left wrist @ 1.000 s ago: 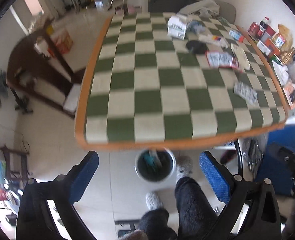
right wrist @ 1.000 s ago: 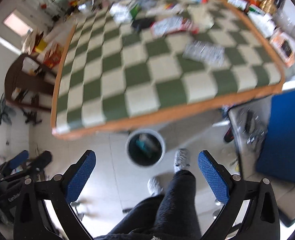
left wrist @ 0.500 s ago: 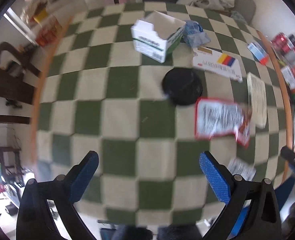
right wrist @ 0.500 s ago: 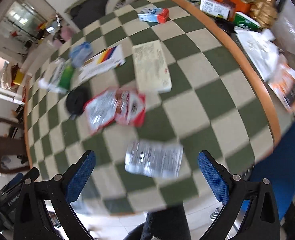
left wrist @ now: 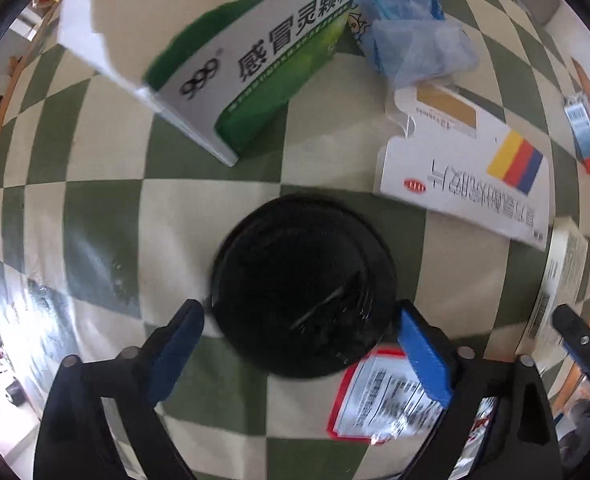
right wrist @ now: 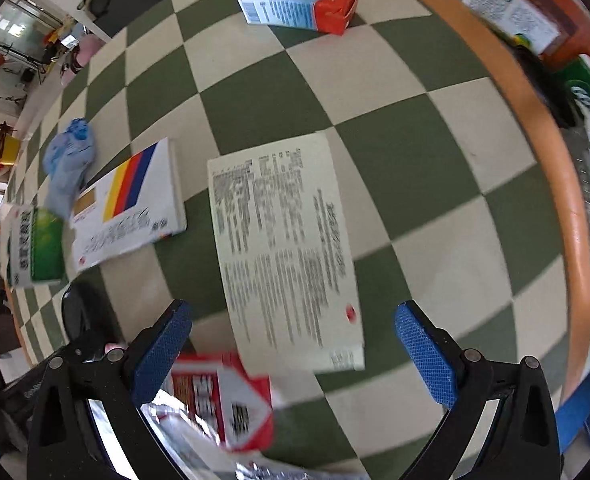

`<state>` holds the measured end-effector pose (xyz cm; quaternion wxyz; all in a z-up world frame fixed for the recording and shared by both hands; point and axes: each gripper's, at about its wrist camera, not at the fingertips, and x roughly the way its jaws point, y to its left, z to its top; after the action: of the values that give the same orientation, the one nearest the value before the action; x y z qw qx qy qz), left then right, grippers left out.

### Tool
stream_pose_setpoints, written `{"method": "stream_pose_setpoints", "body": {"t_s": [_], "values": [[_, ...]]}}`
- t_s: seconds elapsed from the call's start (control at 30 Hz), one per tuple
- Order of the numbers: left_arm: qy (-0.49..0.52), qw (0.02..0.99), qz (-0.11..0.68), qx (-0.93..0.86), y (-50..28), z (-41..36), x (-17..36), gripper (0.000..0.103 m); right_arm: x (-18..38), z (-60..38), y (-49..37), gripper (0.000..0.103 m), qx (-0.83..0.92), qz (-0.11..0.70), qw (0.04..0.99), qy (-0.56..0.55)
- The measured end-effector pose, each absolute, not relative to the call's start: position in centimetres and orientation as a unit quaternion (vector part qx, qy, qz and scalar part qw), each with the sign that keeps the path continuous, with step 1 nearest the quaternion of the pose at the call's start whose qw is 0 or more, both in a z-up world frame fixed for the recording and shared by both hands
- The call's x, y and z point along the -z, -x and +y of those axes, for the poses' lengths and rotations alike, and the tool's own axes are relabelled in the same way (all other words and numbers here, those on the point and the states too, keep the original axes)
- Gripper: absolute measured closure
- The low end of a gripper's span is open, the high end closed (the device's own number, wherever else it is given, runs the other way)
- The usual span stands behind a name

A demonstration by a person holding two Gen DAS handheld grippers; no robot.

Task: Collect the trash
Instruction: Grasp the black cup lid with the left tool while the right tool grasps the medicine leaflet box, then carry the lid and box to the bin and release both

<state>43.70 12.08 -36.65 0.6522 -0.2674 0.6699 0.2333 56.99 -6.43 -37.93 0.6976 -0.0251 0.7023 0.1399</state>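
Note:
A round black lid lies flat on the green-and-cream checked table. My left gripper points straight down over it, its jaws closing with the lid between the blue pads; a sliver of table still shows beside the left pad. A red-edged snack wrapper lies just under the right pad. My right gripper hangs open above a printed paper leaflet and the same red wrapper, touching neither.
A green-and-white medicine box, a crumpled blue plastic bag and a white box with yellow, red and blue stripes lie beyond the lid. A blue-and-red carton sits further off. The table's orange edge borders stacked boxes on the right.
Both grippers swept from the floor-side edge over the table and dropped close to it. The left now straddles the black lid with narrower jaws; the right hovers over the leaflet.

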Motion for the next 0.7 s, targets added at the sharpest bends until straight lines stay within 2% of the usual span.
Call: {"method": "stream_pose_setpoints", "body": {"t_s": [0.07,0.17,0.27,0.47,0.7], "values": [[0.257,0.661,0.663,-0.24,-43.8,12.0,36.2,0.016,38.9,-5.7,-57.5,0.002,-0.14,0.706,0.693,0.026],[0.258,0.663,0.659,-0.245,-43.2,11.8,35.8,0.017,39.9,-4.8,-57.9,0.011,-0.139,0.707,0.692,0.04],[0.246,0.668,0.654,-0.255,-42.8,11.6,35.1,0.017,39.6,-3.7,-57.6,0.027,-0.136,0.686,0.71,0.085],[0.219,0.687,0.639,-0.267,-41.5,11.2,32.0,0.017,39.0,-3.7,-56.8,0.027,-0.15,0.672,0.72,0.092],[0.2,0.717,0.609,-0.275,-38.3,10.0,27.1,0.017,35.4,-4.5,-55.4,0.027,-0.168,0.649,0.738,0.076]]}}
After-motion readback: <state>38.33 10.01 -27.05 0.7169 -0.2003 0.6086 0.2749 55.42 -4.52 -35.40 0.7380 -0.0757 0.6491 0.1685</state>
